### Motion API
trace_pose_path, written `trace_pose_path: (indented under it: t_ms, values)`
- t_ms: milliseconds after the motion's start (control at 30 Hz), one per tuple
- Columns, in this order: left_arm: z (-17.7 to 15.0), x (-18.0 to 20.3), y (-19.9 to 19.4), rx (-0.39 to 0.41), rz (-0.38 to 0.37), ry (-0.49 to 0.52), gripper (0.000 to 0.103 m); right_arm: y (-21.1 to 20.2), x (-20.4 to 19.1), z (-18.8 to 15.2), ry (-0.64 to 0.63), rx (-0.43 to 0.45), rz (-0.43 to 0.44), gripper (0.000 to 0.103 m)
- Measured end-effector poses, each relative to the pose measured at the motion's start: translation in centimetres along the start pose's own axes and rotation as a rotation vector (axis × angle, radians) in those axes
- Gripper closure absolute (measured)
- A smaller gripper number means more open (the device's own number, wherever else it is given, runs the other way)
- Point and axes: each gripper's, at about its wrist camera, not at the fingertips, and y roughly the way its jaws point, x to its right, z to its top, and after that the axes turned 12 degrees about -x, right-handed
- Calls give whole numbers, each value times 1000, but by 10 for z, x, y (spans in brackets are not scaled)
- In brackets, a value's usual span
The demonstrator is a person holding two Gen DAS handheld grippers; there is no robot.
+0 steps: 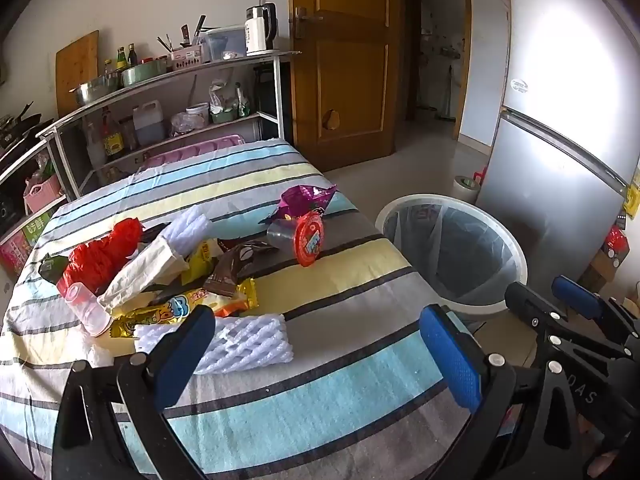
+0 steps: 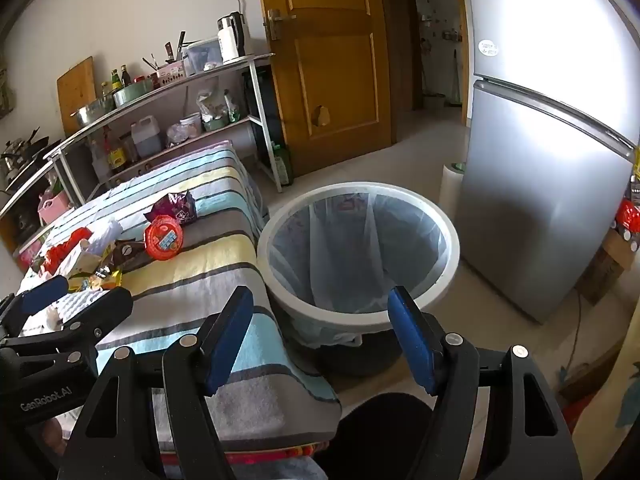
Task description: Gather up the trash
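Left wrist view, left gripper (image 1: 320,356) jaws spread over foam net (image 1: 240,344), right gripper (image 2: 320,340) jaws spread above bin (image 2: 360,256)

Home kitchen; fridge (image 2: 540,184), kettle (image 1: 261,28), pantry shelves (image 1: 168,92).

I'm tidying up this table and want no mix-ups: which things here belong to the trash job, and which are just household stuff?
Job:
- white foam net sleeve
- red-lidded plastic cup
- purple wrapper
- yellow snack packet
- lined trash bin

Lying about:
- kettle
- fridge
- shelf bottles
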Motion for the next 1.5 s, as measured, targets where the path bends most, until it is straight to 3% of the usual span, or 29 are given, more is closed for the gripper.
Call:
trace_pose_path:
  t_ms: [1500]
  values:
    - [-2, -16, -10, -14, 42, -26, 0, -7, -14, 1, -46, 10, -29, 33]
